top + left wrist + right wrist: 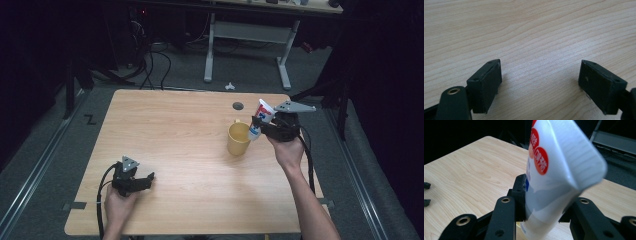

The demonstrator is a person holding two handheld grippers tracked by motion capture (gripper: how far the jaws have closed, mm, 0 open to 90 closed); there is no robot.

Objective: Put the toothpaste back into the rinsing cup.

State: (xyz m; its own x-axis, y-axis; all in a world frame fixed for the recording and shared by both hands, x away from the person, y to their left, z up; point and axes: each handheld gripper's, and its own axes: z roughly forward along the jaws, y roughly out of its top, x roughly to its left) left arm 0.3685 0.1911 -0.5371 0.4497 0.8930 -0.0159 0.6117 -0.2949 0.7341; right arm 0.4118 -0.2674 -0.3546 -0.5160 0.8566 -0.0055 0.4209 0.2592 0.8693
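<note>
White and red, that tube (pixel 262 116) catches the eye at right of centre in the high view, pinched across its body by the right claw (pixel 261 126) with its cap end angled down toward the yellow mug (pixel 238 138) and its crimped flat end tipped up and away. The cap looks to be right at the mug's rim, and whether it is already inside I cannot tell. In the right claw view the tube (pixel 554 170) rises tall through the middle of the frame, both black jaws clamped on its lower body, the plastic dented where they bite. Here's the worry, as I judge it: the tube is soft, so a squeeze this firm could let it slide or twist in the grip, and a cap end that catches the rim could tip the light mug over or shove it across the tabletop (pixel 175 130). The right hand (pixel 286 152) comes up from the lower right, forearm stretched long, wrist cocked so the claw points toward the left of the frame. Over at lower left the left claw (pixel 145 178) sits low on the wood, the hand wrapped behind it; in the left claw view its jaws stand wide apart with nothing but grain between them.
</note>
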